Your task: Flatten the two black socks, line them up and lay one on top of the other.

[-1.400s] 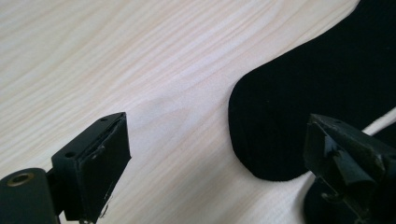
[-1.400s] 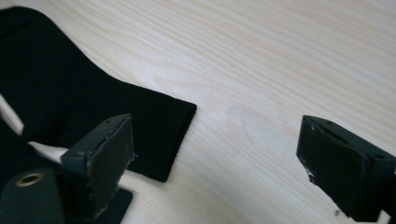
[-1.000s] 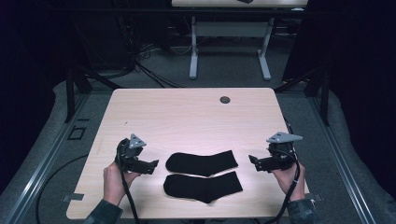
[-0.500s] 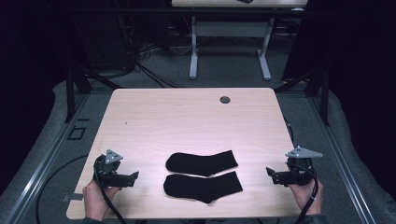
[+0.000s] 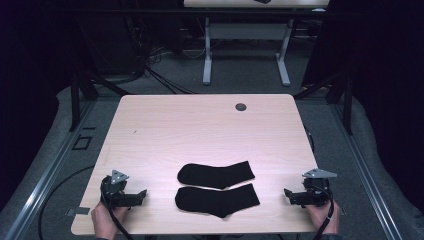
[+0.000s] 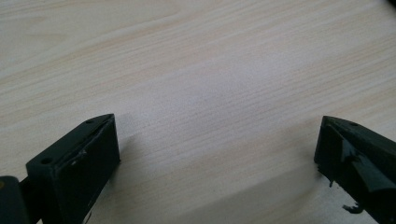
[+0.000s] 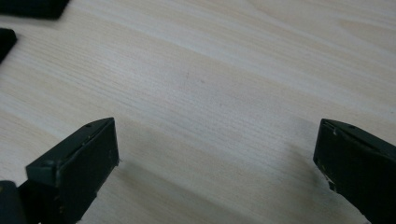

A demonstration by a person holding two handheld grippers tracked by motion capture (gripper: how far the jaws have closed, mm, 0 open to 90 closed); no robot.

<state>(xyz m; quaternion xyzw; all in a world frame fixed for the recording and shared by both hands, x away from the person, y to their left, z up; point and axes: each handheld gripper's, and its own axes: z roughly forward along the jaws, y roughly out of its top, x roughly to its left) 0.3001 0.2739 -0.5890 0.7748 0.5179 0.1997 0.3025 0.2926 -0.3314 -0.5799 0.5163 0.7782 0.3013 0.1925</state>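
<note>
No legible text, labels, brands or numbers anywhere. Pale wood-grain rectangular desk [image 5: 210, 130] bare of markings; the two flat black fabric socks [image 5: 216, 174] near its front edge carry no visible logo. A small outlined square on the grey carpeted floor [image 5: 81, 143] off the desk's left edge, no lettering readable

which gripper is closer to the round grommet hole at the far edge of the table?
Right, by a modest margin. The grommet hole sits right of centre; the right gripper is at the near right edge, the left gripper at the near left corner, farther across the table.
</note>
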